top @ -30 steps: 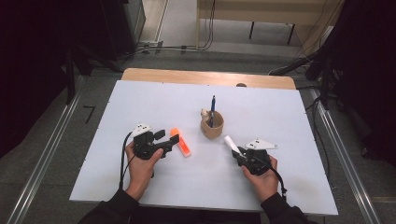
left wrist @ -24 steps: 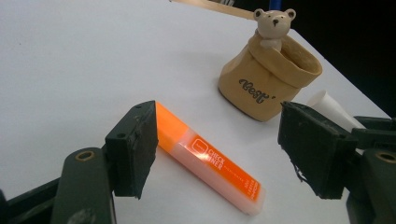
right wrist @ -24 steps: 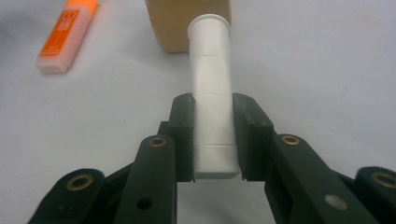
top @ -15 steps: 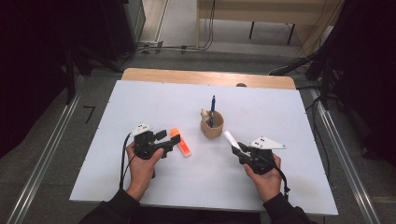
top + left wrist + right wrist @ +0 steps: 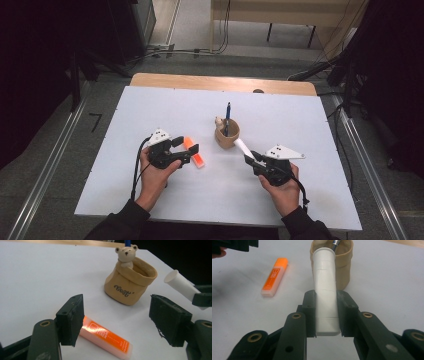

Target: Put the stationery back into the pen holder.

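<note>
My left gripper (image 5: 186, 146) rests on the white table with its jaws open, the person's hand around it. An orange highlighter (image 5: 194, 153) lies flat just ahead of them. In the left gripper view the highlighter (image 5: 107, 340) lies low between the wide-apart jaws, and no pad presses on it. My right gripper (image 5: 251, 159) is shut on a white tube (image 5: 242, 146), whose free end points at a tan pouch-shaped cup (image 5: 226, 136) with a small bear figure. The right gripper view has the tube (image 5: 325, 290) clamped between both pads, in front of the cup (image 5: 343, 265).
A blue pen (image 5: 228, 116) stands in the cup. The table (image 5: 150, 110) has a wooden strip along its far edge. Cables trail from both grippers toward the person. Dark equipment and floor rails flank the table.
The white tube's free end has edged slightly toward the cup. The left gripper and the highlighter have stayed put.
</note>
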{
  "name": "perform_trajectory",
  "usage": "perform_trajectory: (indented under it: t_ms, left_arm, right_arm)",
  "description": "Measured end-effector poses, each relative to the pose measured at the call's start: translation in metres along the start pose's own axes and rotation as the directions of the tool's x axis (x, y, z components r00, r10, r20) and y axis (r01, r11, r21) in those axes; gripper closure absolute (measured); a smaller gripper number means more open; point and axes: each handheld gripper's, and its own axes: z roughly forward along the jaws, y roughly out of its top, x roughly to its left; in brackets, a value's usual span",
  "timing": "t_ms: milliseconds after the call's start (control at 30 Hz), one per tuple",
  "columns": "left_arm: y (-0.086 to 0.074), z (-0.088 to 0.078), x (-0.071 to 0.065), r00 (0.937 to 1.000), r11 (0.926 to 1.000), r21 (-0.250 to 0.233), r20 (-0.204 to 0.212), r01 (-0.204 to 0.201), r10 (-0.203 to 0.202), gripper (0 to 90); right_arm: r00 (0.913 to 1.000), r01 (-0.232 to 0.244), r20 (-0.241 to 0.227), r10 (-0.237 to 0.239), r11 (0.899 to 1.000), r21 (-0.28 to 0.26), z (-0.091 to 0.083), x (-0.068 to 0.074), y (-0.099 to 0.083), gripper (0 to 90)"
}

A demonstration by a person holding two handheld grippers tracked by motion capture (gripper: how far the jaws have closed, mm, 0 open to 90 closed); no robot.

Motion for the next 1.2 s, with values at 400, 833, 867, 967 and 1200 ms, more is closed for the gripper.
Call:
perform_trajectory:
  t_ms: [400,833,867,967,1200]
  left_arm:
    - [0.01,0.005,-0.002,0.9962,0.9997,-0.014,0.084,0.021,-0.02,30.5]
    - [0.015,0.013,0.001,0.9767,0.9822,-0.056,0.129,0.18,-0.171,34.0]
    - [0.015,0.013,0.001,0.9751,0.9813,-0.05,0.133,0.186,-0.178,33.4]
    - [0.014,0.016,-0.001,0.9709,0.9796,-0.038,0.146,0.197,-0.19,31.4]
    - [0.014,0.024,-0.014,0.9747,0.9859,0.006,0.149,0.167,-0.166,31.2]
  right_arm:
    - [0.9998,-0.001,-0.019,0.0,0.999,-0.034,-0.002,0.001,0.005,69.1]
    - [0.9984,0.001,-0.057,-0.005,0.998,-0.066,0.0,0.008,0.013,69.0]
    - [0.9984,0.0,-0.056,-0.004,0.998,-0.068,0.0,0.008,0.014,69.1]
    - [0.9981,0.0,-0.061,-0.005,0.997,-0.074,0.001,0.009,0.015,69.0]
    - [0.9973,0.005,-0.072,-0.011,0.996,-0.085,0.002,0.012,0.019,69.1]
